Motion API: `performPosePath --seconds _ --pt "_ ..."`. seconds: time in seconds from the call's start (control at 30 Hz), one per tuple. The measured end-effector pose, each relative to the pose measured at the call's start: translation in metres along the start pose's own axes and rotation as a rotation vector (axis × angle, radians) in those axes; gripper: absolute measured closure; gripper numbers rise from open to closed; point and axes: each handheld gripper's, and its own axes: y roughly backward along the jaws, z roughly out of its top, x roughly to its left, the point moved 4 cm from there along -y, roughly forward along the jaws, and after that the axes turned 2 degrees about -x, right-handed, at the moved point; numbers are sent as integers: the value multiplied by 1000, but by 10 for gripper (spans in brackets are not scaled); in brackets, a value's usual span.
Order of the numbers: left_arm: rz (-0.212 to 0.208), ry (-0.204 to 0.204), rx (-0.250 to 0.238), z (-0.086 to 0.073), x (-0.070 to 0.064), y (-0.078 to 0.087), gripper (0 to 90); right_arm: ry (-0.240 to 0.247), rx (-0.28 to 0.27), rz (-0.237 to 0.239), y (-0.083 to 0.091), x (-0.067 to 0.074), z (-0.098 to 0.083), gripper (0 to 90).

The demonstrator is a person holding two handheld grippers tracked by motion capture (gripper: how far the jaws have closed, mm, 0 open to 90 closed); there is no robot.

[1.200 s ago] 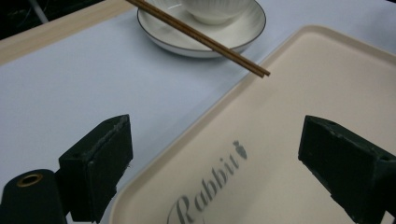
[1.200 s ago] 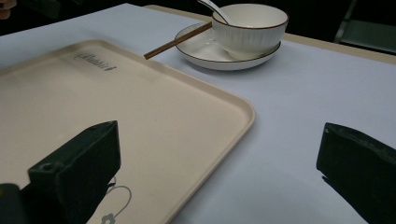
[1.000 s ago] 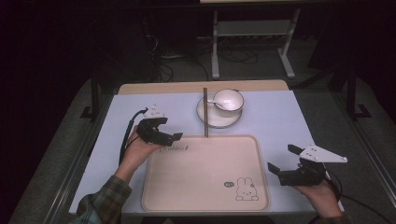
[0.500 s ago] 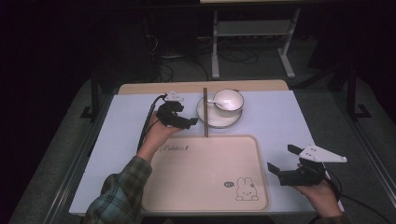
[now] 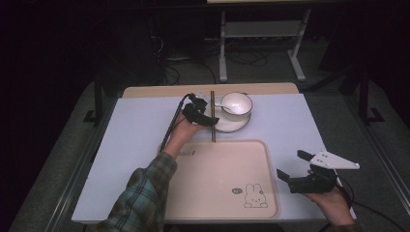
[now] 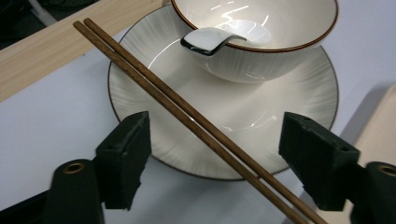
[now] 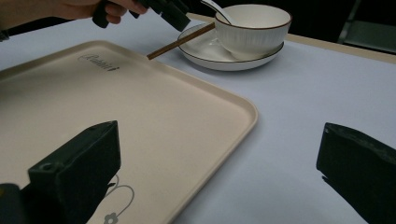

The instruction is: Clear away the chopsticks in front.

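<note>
We straddle chopsticks (image 6: 196,119) with left gripper (image 6: 215,154); jaws apart, just been closing, not yet pinching. Center, close evenly. Right gripper (image 5: 296,169) gapes, idle.

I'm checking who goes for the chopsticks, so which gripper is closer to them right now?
Left. The left gripper hangs over the chopsticks, its open jaws astride them. The right gripper waits far off, beside the tray.

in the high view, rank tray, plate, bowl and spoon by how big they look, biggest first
1. tray
2. plate
3. bowl
4. spoon, partly hidden in the bowl, so its full size is unsure
</note>
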Motion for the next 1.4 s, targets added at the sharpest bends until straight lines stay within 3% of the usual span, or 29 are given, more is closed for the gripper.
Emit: performPosePath --seconds 0.07,0.43,0.57,0.6,0.83,1.1,1.4 --pt "0 8 23 2 -1 -10 289 -1 -2 -1 0 0 0 0" --pt "47 13 70 3 1 -29 361 -12 -22 9 3 -1 2 0" --pt "58 20 84 1 3 -34 451 -15 -29 11 4 -1 2 0" --pt "79 22 91 0 5 -35 468 -16 -31 12 4 -1 2 0" --pt "89 49 79 2 10 -37 537 -24 -37 15 4 -1 2 0" --pt "102 41 81 6 16 -40 628 -31 -48 15 5 -2 3 0" --pt "95 68 72 5 21 -42 697 -29 -49 13 6 -3 2 0"
